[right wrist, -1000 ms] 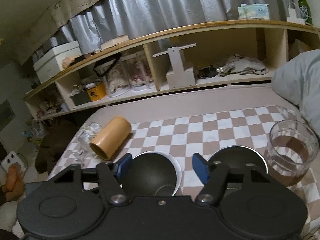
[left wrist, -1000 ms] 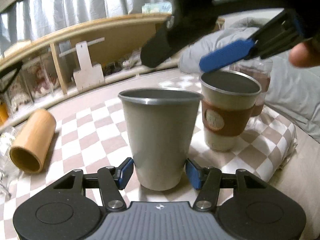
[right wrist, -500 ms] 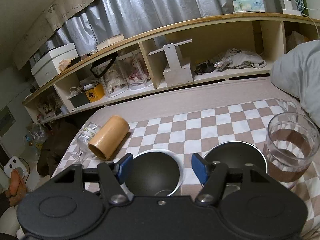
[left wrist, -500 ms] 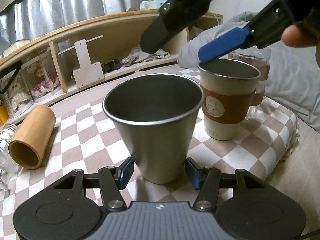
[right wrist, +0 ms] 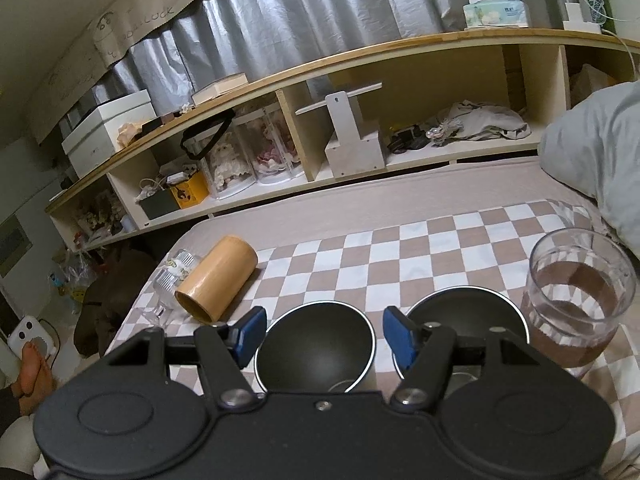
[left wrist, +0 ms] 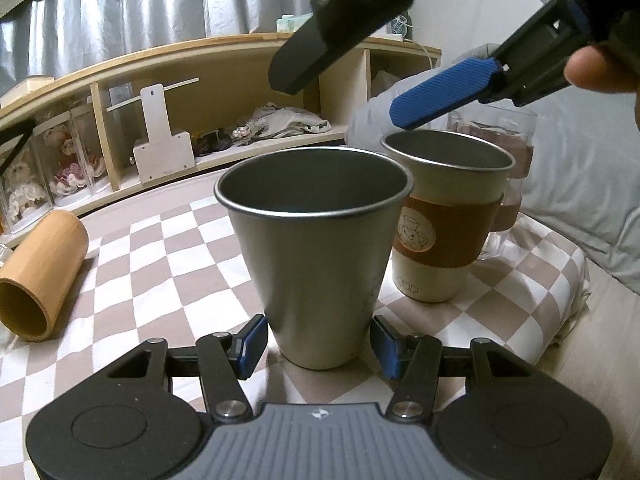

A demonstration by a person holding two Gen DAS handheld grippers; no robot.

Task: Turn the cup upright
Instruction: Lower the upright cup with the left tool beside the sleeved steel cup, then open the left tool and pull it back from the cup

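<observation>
A plain steel cup point(left wrist: 316, 256) is seen standing upright, mouth up, on the checkered cloth point(left wrist: 168, 248). The left gripper point(left wrist: 318, 340) is placed low at the cup's base, its blue pads point(left wrist: 253, 339) spread to either side of the cup with a narrow gap at each side, so the cup is not clamped. From above, in the right wrist view, the same steel cup point(right wrist: 316, 346) is seen between the spread fingers of the right gripper point(right wrist: 324, 336), which is held open above the cup's rim, not touching it. In the left wrist view the right gripper point(left wrist: 380, 64) is seen overhead, one black finger and one blue-padded finger set wide apart.

Just beside the steel cup, on its right, a second metal cup with a brown sleeve point(left wrist: 448, 216) is set upright. Behind that cup a glass point(right wrist: 580, 296) holding brown liquid is placed near the cloth's right edge. Well apart from the steel cup, to its left, a bamboo tube point(left wrist: 40, 276) is laid on its side, its open end toward the camera. Behind the steel cup, past the cloth, a wooden shelf point(right wrist: 360, 60) is seen along the curtain.
</observation>
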